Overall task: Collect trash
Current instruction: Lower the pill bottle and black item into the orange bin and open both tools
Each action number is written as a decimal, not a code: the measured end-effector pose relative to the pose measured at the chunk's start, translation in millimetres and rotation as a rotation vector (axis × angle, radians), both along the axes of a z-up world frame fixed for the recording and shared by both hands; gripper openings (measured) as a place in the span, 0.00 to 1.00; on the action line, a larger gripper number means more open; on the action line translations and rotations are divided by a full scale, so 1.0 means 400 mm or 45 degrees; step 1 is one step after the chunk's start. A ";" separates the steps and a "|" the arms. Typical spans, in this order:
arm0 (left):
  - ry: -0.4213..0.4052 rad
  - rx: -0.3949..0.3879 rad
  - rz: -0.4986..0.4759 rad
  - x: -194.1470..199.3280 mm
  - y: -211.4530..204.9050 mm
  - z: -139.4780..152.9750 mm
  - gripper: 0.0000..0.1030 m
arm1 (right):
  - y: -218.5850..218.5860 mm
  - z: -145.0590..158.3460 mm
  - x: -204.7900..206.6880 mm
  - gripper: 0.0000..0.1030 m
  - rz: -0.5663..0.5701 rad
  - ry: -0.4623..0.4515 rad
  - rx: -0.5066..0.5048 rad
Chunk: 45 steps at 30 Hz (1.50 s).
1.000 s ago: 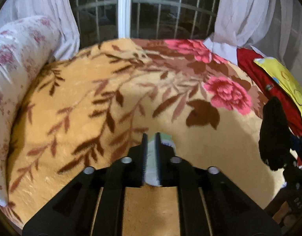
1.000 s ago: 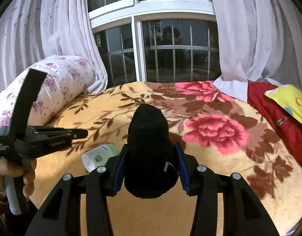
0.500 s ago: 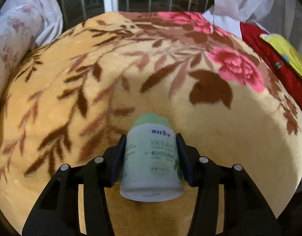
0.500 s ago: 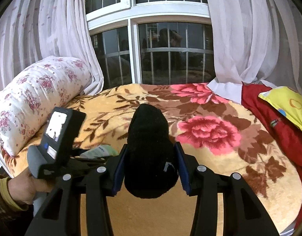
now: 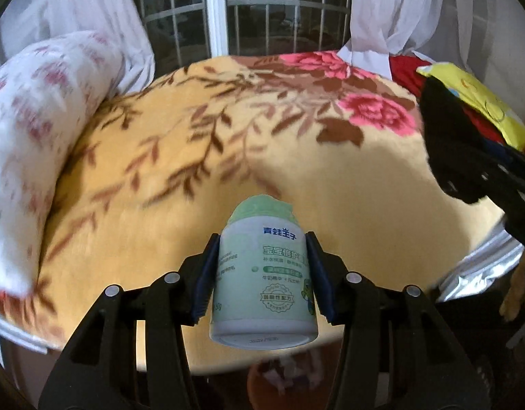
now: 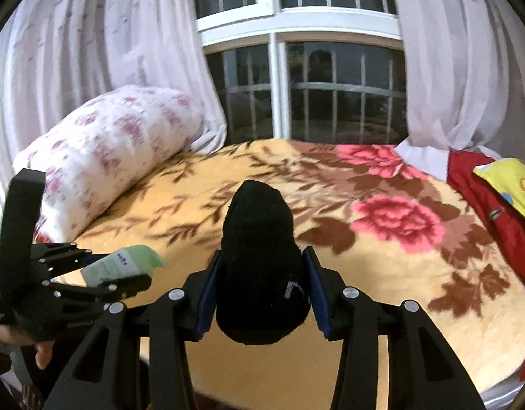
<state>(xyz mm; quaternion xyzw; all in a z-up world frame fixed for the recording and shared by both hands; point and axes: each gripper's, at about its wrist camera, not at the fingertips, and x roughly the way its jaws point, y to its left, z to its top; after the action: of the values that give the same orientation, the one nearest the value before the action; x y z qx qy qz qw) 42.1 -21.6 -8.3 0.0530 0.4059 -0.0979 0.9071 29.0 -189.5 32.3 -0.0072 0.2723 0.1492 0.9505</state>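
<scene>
My left gripper [image 5: 262, 273] is shut on a white plastic bottle [image 5: 264, 280] with a pale green cap and green label, held above the near edge of the bed. The same bottle [image 6: 120, 266] and left gripper [image 6: 125, 273] show at the lower left of the right wrist view. My right gripper [image 6: 260, 283] is shut on a black sock [image 6: 260, 256], held above the bed. The sock [image 5: 447, 136] also shows at the right of the left wrist view.
The bed is covered by a yellow floral blanket [image 6: 365, 225]. A white floral pillow [image 6: 108, 160] lies at its left. Red cloth [image 6: 481, 198] and a yellow item [image 6: 508, 181] lie at the right. A barred window [image 6: 313, 92] and curtains stand behind. A silver bag [image 5: 478, 270] sits by the bed's right edge.
The left gripper closed on the bottle and has lifted it off the blanket, pulling back toward the bed's near edge. The right gripper still holds the sock, raised slightly.
</scene>
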 end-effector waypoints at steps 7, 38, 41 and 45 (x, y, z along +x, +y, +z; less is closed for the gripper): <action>0.075 -0.008 -0.008 -0.146 -0.004 -0.055 0.46 | 0.051 -0.072 -0.102 0.45 0.095 0.140 -0.033; 0.335 0.057 -0.091 -0.281 -0.064 -0.250 0.47 | 0.091 -0.401 -0.266 0.46 0.218 0.713 -0.029; 0.343 0.056 -0.090 -0.283 -0.065 -0.252 0.47 | 0.092 -0.412 -0.267 0.48 0.224 0.731 -0.031; 0.373 0.057 -0.094 -0.283 -0.068 -0.258 0.47 | 0.092 -0.413 -0.273 0.63 0.239 0.734 -0.031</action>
<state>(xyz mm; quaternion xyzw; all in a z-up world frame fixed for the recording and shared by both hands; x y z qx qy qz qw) -71.3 -48.8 -111.4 0.0733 0.5338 -0.1286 0.8326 -80.0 -152.7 -132.9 -0.0010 0.5307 0.2292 0.8160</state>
